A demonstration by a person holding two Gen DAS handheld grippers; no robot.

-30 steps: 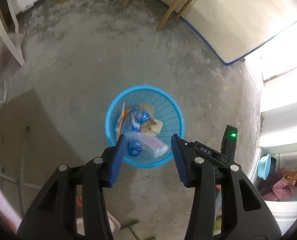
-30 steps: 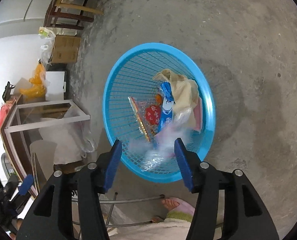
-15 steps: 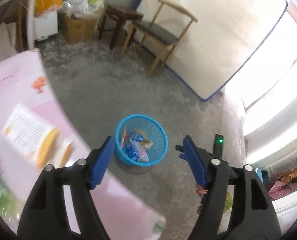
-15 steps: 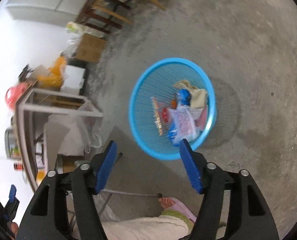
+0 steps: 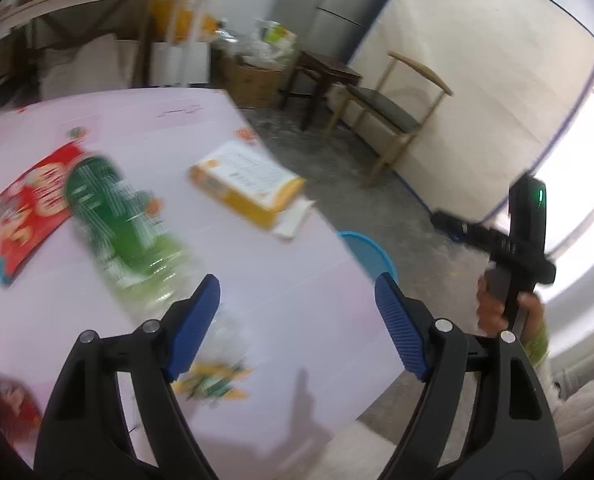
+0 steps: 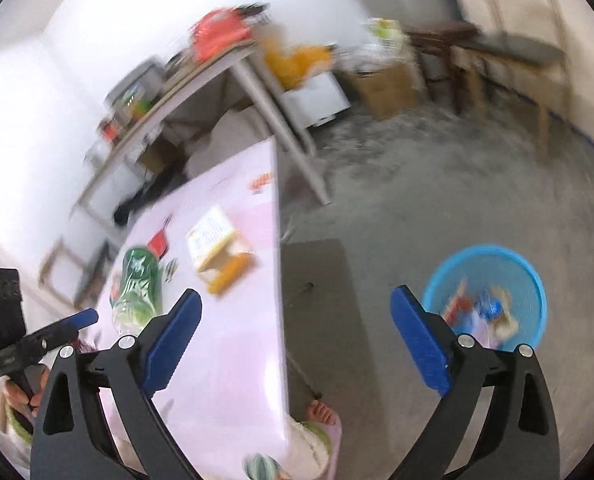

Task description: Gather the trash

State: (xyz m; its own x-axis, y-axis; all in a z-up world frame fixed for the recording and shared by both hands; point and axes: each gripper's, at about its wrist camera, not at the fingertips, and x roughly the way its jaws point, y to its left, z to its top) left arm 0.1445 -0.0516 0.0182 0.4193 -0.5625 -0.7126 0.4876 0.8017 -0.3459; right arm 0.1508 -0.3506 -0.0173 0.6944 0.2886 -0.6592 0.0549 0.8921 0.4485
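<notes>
**Both claws wide and empty above table and bin**

Left gripper (image 5: 297, 326) and right gripper (image 6: 293, 340) have just been opening; each stands wide with nothing between its blue pads. Round blue mesh plastic basket (image 6: 531, 276) sits on the grey concrete floor (image 6: 437, 184) beside the pink table (image 6: 233, 360), holding crumpled wrappers (image 6: 477, 310). Only its rim shows past the table edge in the left view. On the table lie a green-labelled clear plastic bottle (image 5: 125, 224), a yellow-and-white cardboard carton (image 5: 247, 182) and, left view only, a red printed packet (image 5: 21, 208).

bottle (image 5: 125, 220), box (image 5: 249, 182) crowding table (image 5: 297, 300)
</notes>
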